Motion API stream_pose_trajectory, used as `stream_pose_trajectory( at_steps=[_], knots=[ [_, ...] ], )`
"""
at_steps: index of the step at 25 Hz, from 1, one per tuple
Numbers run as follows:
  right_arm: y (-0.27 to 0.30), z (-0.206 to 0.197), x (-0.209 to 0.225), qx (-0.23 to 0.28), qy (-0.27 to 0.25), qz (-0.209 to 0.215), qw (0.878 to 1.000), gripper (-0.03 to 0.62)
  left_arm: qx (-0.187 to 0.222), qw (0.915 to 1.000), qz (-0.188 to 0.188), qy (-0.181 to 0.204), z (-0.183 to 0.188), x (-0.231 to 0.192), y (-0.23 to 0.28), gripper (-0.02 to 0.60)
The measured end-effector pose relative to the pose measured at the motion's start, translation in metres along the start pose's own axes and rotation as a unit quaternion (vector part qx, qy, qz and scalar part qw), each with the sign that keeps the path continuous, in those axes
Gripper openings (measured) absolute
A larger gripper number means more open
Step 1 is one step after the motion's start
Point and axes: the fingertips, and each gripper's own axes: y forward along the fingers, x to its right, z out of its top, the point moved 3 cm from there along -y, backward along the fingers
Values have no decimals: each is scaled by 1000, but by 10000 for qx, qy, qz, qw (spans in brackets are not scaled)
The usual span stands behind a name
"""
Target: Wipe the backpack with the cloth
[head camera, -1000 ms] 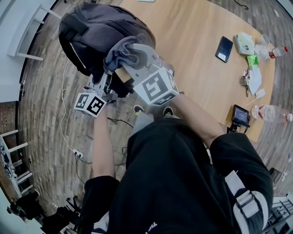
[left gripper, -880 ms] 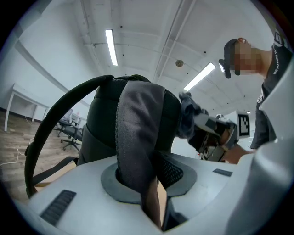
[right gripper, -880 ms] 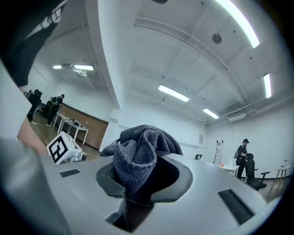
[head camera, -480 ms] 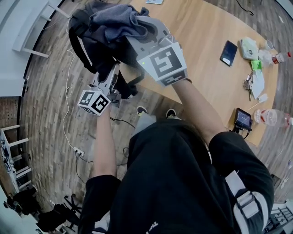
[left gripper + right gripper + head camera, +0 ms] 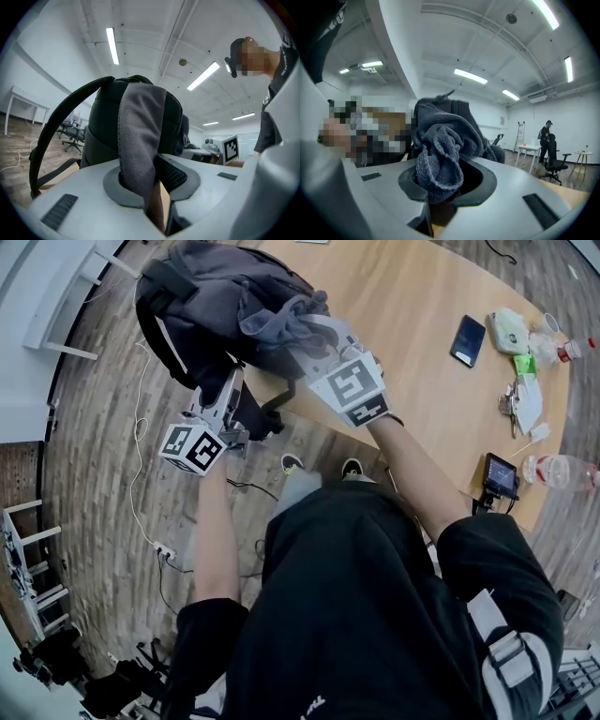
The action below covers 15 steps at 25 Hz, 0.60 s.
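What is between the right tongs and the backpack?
The cloth, bunched in the right tongs and lying on the backpack; the head view and right gripper view both show it.

An office: ceiling strip lights (image 5: 111,44), swivel chairs (image 5: 555,165), white desks (image 5: 532,149).

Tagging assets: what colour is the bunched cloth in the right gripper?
It's a blue-grey knitted cloth, plain with no pattern; the right gripper view shows it best.
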Motion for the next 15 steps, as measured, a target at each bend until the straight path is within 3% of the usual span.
stream_pose_trajectory(
  at_steps=[3,5,9,12,15],
  knots=[
    [8,-62,-10,-652,470,110,9967,100,16,10000,-6,-71,-1,-1,0,87],
    [7,-75,-12,-444,568,-16,9974,98,18,10000,-10,-77,-1,-1,0,87],
    [6,-79,-12,-298,205,17,9993,98,29,9999,-28,-92,-1,-3,1,87],
    [5,-131,-22,-1165,298,171,9926,98,18,9999,-29,-119,-1,-2,2,87],
    [12,-200,-28,-2267,246,327,9731,98,14,9999,-18,-151,-2,-2,2,87]
  ],
)
